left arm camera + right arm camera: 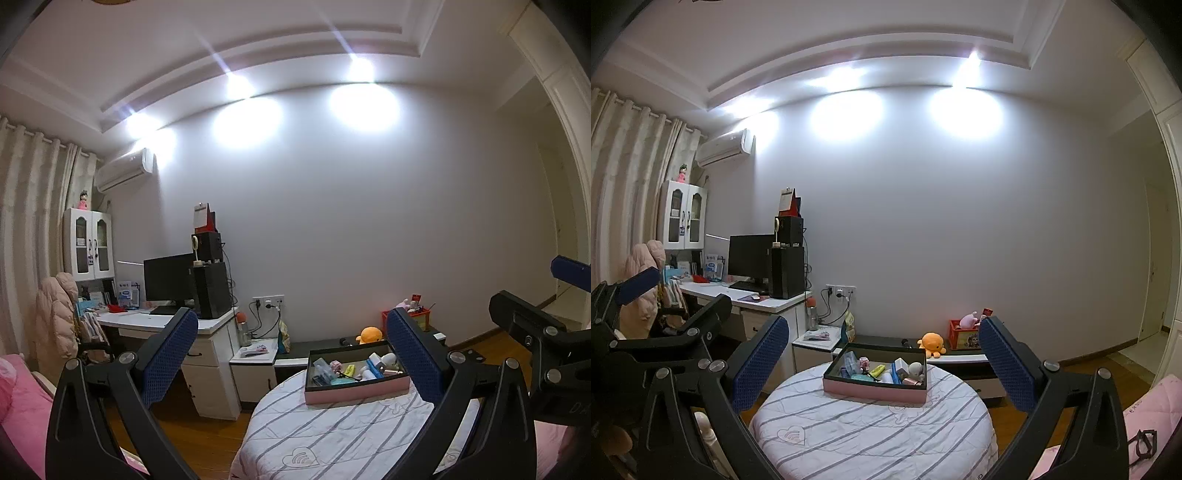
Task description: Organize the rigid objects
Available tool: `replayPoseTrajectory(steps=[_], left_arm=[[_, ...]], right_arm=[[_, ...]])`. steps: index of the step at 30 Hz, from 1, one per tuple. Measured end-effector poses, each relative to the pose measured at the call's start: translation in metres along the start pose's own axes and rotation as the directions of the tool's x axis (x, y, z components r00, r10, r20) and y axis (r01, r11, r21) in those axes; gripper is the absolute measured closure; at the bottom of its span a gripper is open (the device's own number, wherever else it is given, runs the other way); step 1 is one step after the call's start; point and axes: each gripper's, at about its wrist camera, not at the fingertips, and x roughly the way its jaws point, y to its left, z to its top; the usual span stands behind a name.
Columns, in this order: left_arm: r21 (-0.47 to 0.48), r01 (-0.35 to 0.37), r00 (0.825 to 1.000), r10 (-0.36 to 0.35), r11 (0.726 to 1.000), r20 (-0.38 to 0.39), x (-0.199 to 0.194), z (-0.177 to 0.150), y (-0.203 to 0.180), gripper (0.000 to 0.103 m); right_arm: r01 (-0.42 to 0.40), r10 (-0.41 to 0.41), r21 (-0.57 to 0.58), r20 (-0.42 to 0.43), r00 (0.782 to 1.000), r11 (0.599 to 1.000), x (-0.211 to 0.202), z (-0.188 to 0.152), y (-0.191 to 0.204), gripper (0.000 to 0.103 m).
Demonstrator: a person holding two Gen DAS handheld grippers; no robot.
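A pink box with a dark inside sits at the far side of a round striped table; it holds several small items. It also shows in the right wrist view on the same table. My left gripper is open and empty, raised short of the table. My right gripper is open and empty, also held back from the box. The right gripper shows at the right edge of the left view; the left gripper shows at the left of the right view.
A white desk with a monitor and speakers stands at the left. A low dark bench behind the table carries an orange plush and a red box. Pink bedding lies near left.
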Motion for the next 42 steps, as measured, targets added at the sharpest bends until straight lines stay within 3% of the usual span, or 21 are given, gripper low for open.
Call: replayPoseTrajectory(steps=[42], left_arm=[[-0.007,0.008,1.000,-0.008,1.000,-0.016,-0.0005,-0.0007,0.0003,0.000]], right_arm=[[0.019,-0.019,-0.016,-0.015,1.000,1.000,-0.0016,-0.0011,0.0007,0.000]])
